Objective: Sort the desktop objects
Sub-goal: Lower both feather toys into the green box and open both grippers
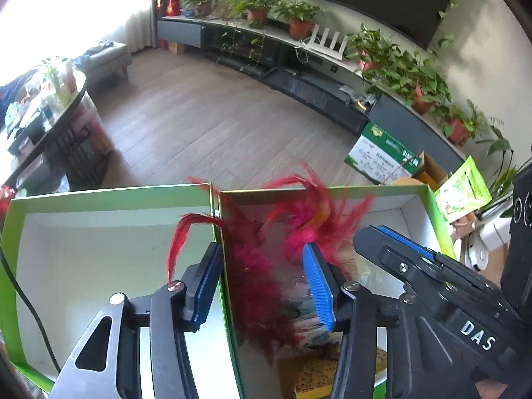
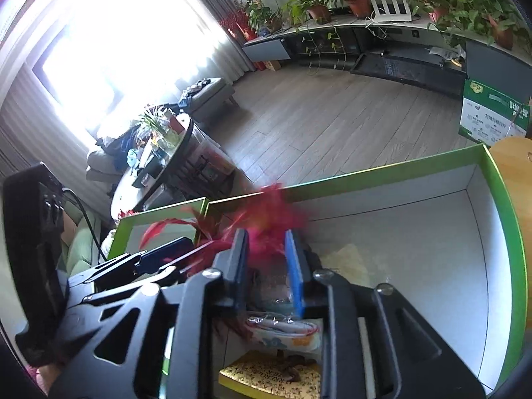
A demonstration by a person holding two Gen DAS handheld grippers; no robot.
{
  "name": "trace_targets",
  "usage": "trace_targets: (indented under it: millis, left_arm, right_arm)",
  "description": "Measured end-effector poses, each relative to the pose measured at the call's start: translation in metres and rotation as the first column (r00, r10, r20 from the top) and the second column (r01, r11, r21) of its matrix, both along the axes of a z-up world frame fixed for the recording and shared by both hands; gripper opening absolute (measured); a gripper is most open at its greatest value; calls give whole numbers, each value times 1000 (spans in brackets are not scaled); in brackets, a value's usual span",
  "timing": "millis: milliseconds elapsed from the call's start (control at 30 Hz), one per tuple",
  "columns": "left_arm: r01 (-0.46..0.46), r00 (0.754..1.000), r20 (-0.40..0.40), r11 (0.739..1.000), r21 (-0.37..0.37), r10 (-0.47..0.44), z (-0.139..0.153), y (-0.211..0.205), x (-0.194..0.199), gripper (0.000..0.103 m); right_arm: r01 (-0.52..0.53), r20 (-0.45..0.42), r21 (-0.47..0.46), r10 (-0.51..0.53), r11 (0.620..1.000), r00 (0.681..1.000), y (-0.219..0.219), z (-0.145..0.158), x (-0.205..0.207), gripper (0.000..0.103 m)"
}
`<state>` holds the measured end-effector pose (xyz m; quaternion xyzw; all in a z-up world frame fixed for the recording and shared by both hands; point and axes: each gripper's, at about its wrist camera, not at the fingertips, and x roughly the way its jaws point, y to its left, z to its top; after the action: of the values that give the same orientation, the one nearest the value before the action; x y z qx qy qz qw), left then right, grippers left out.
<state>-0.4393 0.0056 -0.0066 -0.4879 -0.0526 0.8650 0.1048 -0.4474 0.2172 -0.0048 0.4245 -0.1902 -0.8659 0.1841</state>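
left wrist view: left gripper wide open, gripping nothing, red feather toy hanging loose between the pads over the wall between two green boxes.

right wrist view: right gripper part closed, pinching the feather toy over the right box. best to lower slowly, clear the wall, then let go above the packets.

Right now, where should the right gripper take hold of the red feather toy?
Grip the dense magenta tuft of the red feather toy, coming from above. The loose plumes splay outward and would slip; the tuft is the compact part, standing over the right green box between the right gripper fingers.
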Motion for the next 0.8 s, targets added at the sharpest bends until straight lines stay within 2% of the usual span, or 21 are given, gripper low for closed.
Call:
trace_targets:
  millis: [233, 433, 800]
  left_arm:
    - [13, 999, -37, 1000, -10, -14, 24, 7, 12, 51]
    - [28, 996, -88, 1000, -12, -29, 57, 14, 34, 51]
    - [66, 976, -205, 998, -9, -66, 121, 24, 95, 51]
  right_arm:
    - [2, -39, 21, -1, 1000, 999, 5, 19, 16, 31]
    - [3, -72, 10, -3, 1000, 997, 16, 41, 37, 31]
    - [-7, -190, 18, 11, 1000, 982, 22, 105, 105, 31]
